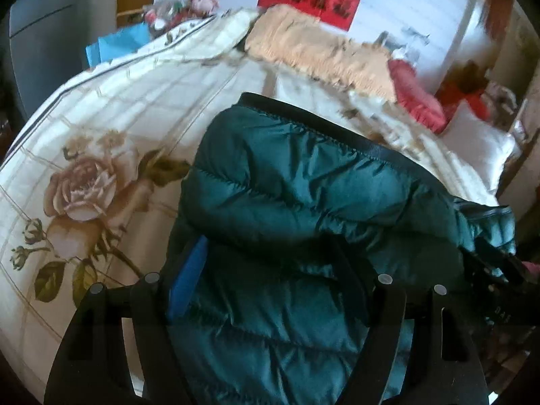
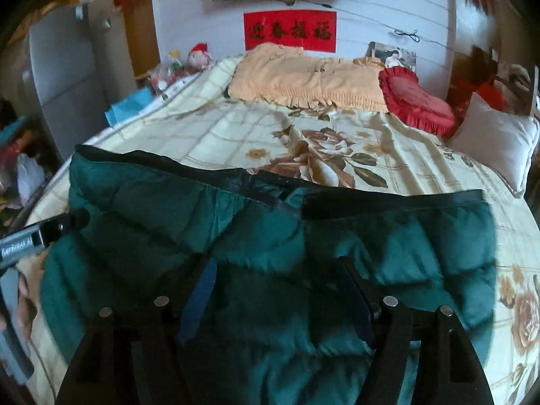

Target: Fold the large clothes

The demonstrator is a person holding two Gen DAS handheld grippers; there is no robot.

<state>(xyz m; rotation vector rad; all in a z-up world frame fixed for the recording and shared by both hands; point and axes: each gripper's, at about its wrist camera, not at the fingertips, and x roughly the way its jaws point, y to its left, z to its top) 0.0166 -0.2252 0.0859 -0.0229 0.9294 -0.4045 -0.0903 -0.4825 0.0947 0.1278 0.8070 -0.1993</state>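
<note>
Right wrist view shows you the bed [image 2: 388, 168] first, its rose-printed cover running to the far wall, with the green puffer jacket [image 2: 270, 236] spread across the near end, black-trimmed edge on the far side. In my judgement the fold has been laid and let go, so before the next grasp, flatten the puffy panels and line up the trimmed edges, or the padding will spring the fold apart. Choose your next pinch at a hem or seam, not mid-panel. Your right gripper [image 2: 280, 290] hangs over the jacket, jaws spread wide and released, gripping nothing. Your left gripper [image 1: 270, 280] is likewise released, its fingers wide apart above the jacket's left part [image 1: 303, 202], with no fabric clamped between them.
</note>
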